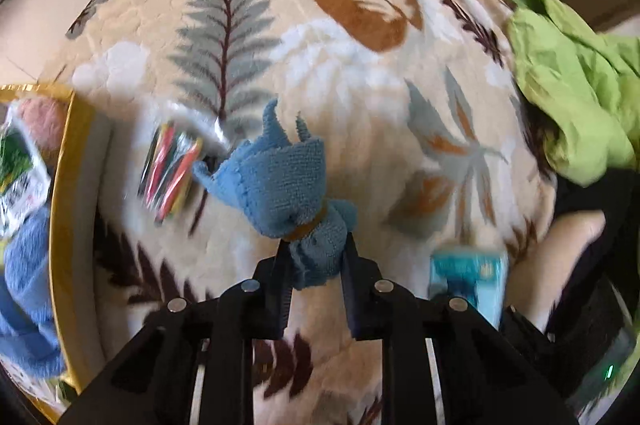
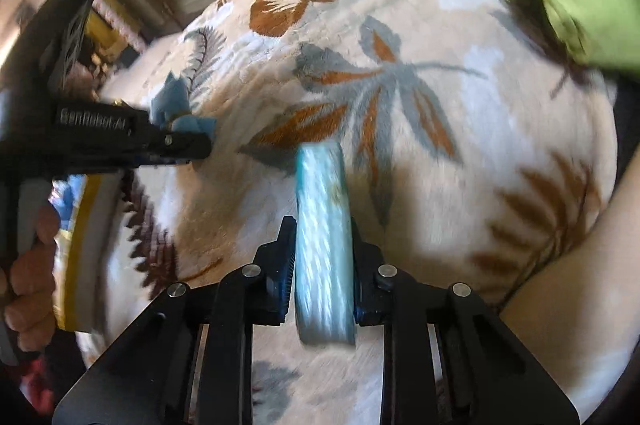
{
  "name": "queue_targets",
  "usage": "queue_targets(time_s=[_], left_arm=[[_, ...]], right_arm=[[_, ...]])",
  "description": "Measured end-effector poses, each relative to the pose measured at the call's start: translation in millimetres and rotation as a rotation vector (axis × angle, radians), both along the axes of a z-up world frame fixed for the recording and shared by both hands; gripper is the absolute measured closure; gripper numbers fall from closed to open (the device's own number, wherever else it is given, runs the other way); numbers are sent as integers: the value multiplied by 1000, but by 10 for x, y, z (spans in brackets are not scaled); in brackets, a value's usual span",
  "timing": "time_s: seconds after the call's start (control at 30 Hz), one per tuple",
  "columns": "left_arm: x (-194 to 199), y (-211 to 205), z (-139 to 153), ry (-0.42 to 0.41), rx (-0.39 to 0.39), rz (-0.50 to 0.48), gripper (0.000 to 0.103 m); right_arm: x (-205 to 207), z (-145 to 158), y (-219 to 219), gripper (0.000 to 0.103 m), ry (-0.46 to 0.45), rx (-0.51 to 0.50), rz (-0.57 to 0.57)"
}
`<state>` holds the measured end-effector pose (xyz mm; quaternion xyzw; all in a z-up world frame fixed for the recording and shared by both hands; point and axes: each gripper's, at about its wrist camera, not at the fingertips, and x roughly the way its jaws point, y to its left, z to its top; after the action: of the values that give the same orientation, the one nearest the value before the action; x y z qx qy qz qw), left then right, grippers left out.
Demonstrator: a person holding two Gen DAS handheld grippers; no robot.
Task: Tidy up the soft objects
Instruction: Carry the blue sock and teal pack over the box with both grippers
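Open leaf-print blanket (image 1: 352,73) ahead; yellow-rimmed box (image 1: 60,225) crowding the left, green cloth (image 1: 572,77) heaped right, striped packet (image 1: 172,169) just beside the box.

Black tool (image 1: 316,261), silver bolts, white "GenRobot" lettering

- Your plush cream blanket (image 1: 360,97) carries grey ferns, rust-brown leaves and dark maroon fronds.
- Your bundled blue terry cloth (image 1: 280,181) wears a tan band.
- Your crumpled fabric (image 1: 576,85) is lime green.
- Your glossy packet (image 2: 324,245) is pale turquoise.
- Your box rim (image 1: 60,225) is golden yellow.
- Your small wrapper (image 1: 172,173) shows red, green and yellow stripes.
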<state>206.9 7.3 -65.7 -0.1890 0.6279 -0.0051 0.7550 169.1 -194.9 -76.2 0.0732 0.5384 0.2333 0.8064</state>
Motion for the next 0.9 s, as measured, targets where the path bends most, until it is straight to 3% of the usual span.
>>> queue_targets(time_s=[0.3,0.57,0.6,0.67,0.9], left_arm=[[-555,46,286,-30,-18,-103,83],[-878,181,347,-40,12,-139,83],[-906,198,361,-44,18,-141,83],[-943,229,393,-53,29,-146,83],[-1107,459,519,-102,82,-147,83]], right_arm=[[-398,111,-138,81,37,147,-101],[-439,-19,4,81,65,53,-147],[-437,-22,-25,81,64,57,-163],[-458,-26,-73,90,60,75,-195],[-605,86,-56,92,62,151,-212]])
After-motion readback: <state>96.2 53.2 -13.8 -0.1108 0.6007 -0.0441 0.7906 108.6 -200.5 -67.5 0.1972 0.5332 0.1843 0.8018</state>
